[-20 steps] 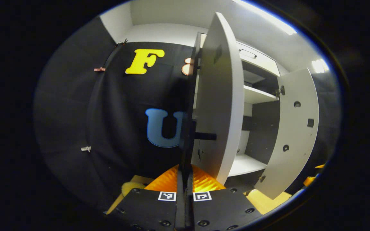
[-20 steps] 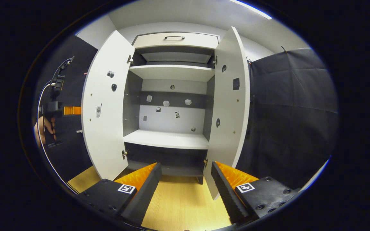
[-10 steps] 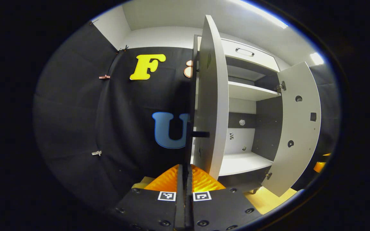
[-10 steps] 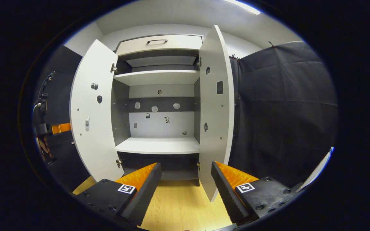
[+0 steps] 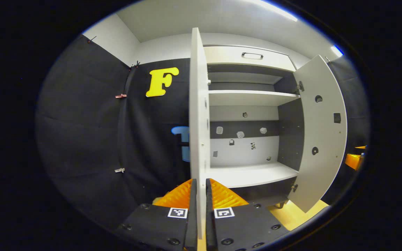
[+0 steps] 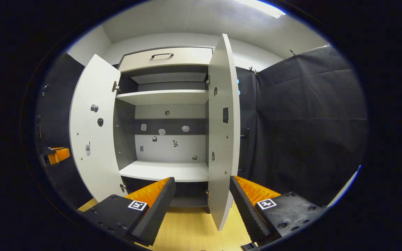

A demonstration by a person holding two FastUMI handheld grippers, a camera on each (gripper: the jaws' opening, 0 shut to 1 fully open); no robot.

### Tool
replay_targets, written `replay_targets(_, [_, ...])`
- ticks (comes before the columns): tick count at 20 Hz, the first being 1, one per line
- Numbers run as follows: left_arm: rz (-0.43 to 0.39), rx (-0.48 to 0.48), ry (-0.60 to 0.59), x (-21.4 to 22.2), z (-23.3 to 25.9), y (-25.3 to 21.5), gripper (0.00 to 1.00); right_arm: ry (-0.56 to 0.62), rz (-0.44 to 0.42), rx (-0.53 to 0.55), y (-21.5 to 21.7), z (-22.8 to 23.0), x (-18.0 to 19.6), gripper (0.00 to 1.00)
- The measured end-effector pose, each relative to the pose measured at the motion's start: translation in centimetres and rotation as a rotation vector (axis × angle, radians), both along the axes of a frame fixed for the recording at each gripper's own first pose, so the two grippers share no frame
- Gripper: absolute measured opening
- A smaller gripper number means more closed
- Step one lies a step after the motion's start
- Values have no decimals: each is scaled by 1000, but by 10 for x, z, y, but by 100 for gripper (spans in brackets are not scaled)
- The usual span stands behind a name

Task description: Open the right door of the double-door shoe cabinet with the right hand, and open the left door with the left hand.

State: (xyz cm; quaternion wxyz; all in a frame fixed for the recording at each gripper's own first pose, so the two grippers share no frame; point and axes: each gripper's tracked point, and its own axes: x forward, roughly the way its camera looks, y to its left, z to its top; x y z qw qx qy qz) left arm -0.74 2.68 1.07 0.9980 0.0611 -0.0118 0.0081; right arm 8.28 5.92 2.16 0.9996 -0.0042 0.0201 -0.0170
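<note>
Both shoe cabinet (image 6: 173, 104) doors stand open. My left tool (image 5: 201, 212) has its fingers nearly together astride the left door (image 5: 198, 139) edge; I cannot tell whether they press it. My right tool (image 6: 202, 205) gapes wide, with the right door (image 6: 223, 139) between its fingers, untouched.

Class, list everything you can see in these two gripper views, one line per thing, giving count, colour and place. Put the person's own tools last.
shoe cabinet doors: two, white, both swung open; left door, right door
drawer front with dark handle: one, white, top of the cabinet
shelves: two, white, inside; upper, lower
small marks: several, grey and dark, on the back panel
wooden floor: one, light yellow, below the cabinet
black cloth wall: black, on both sides of the cabinet
ceiling light strip: one, white, overhead
left gripper: one, at the left door's edge, fingers close on either side
right gripper: one, fingers wide apart, before the right door
</note>
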Motion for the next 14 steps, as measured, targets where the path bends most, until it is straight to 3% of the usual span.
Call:
replay_targets(1, [-8, 3, -8, -4, -2, -11, 22, -6, 9, -1, -4, 1, 0, 98])
replay_targets(4, [-15, -15, -8, -18, -13, -40, 33, 2, 29, 16, -9, -9, -6, 98])
replay_targets(6, [-21, -57, -13, -32, -23, -55, 58, -18, 41, 34, -10, -11, -15, 98])
replay_targets(9, [-17, -43, -35, -50, -36, -62, 84, -26, 57, 41, -12, -22, -27, 98])
replay_targets(11, [-17, -7, -33, -59, -44, -65, 93, 2, 82, 45, -9, -33, -33, 98])
replay_targets(14, [-13, 28, -22, -66, -53, -70, 95, 32, 117, 50, 1, -39, -31, 98])
